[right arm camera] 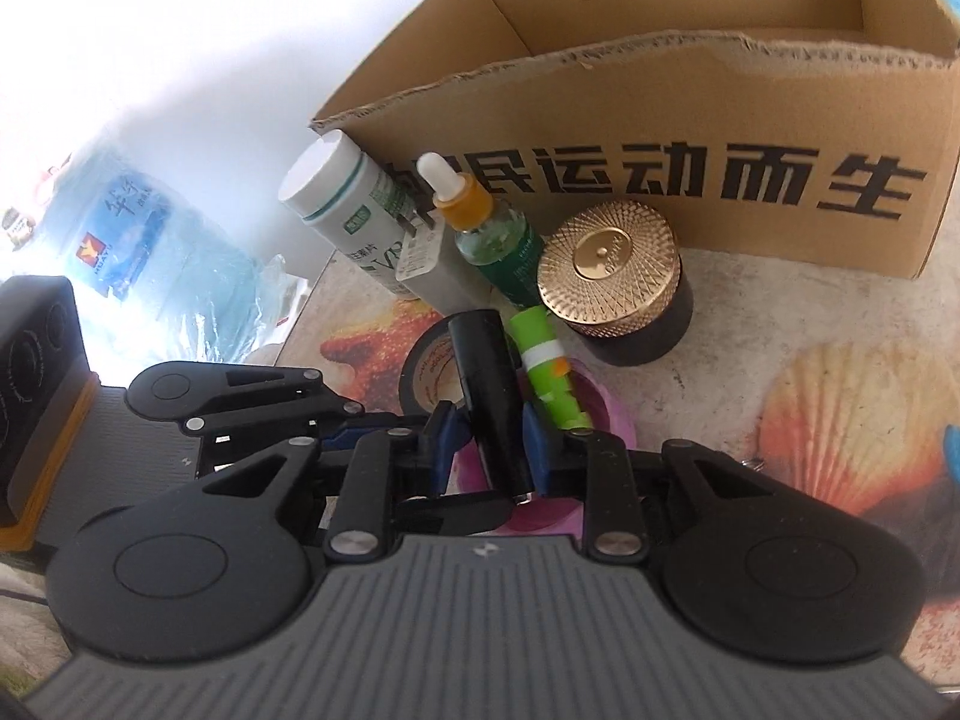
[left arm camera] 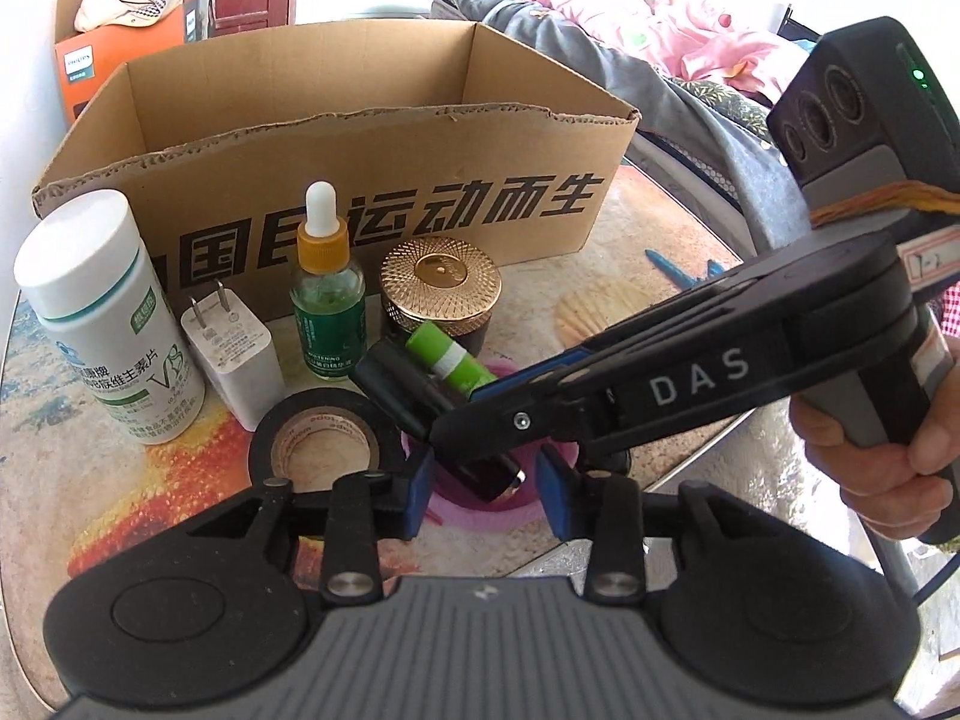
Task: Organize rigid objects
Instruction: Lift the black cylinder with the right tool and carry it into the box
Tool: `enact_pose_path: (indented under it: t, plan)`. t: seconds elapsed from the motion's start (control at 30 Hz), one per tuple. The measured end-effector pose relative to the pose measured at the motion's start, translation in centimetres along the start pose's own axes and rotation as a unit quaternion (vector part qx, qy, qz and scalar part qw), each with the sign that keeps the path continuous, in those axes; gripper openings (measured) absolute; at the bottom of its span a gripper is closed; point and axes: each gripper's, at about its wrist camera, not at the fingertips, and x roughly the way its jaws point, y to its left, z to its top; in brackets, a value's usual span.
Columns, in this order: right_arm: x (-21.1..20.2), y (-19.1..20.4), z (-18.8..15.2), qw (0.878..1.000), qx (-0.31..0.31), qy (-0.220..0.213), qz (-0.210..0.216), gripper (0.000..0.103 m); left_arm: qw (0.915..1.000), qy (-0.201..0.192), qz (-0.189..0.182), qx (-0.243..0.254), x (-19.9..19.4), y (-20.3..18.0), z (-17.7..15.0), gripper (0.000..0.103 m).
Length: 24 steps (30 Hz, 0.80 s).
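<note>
A black cylinder (right arm camera: 489, 384) lies across a pink bowl (right arm camera: 591, 402), next to a green tube (right arm camera: 549, 369). My right gripper (right arm camera: 487, 441) is shut on the black cylinder; it shows in the left wrist view (left arm camera: 456, 414) too, gripping the cylinder (left arm camera: 396, 384). My left gripper (left arm camera: 486, 483) is open, its fingers on either side of the cylinder's near end over the pink bowl (left arm camera: 480, 513). The green tube (left arm camera: 447, 357) rests behind it. An open cardboard box (left arm camera: 336, 138) stands behind.
In front of the box stand a white vitamin bottle (left arm camera: 102, 312), a white charger plug (left arm camera: 231, 351), a green dropper bottle (left arm camera: 327, 276) and a gold-lidded jar (left arm camera: 441, 288). A black tape roll (left arm camera: 321, 438) lies left of the bowl. Bedding (left arm camera: 630, 24) lies right; a water jug (right arm camera: 150, 252) is left.
</note>
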Motion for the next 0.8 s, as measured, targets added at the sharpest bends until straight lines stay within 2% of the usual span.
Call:
enact_pose_path:
  t: [0.13,0.27,0.37,0.43,0.67,0.8]
  plan:
    - [0.0,-0.8,0.1,0.999,0.031,-0.004,0.02,0.023,1.0,0.0,0.009,-0.002,0.1,-0.1,0.0,0.042]
    - [-0.1,-1.9,-0.5,0.997,0.064,-0.011,0.04,0.013,0.9996,-0.004,0.029,-0.004,0.1,0.1,-0.1,0.032]
    - [-0.7,-2.3,-1.0,0.995,0.079,-0.022,0.053,0.01,0.9996,-0.007,0.027,-0.009,0.1,0.4,-0.1,0.029]
    - [-0.9,-2.4,-1.1,0.995,0.084,-0.029,0.054,0.01,0.9994,-0.009,0.033,-0.005,0.1,0.3,-0.1,0.025]
    - [-0.2,-2.2,-1.3,0.994,0.104,-0.029,0.034,0.014,0.9991,0.003,0.041,-0.005,0.3,0.1,0.1,0.025]
    - [0.2,-1.8,-1.6,0.993,0.11,-0.032,0.033,0.017,0.9988,0.004,0.048,-0.005,0.4,0.0,0.2,0.03]
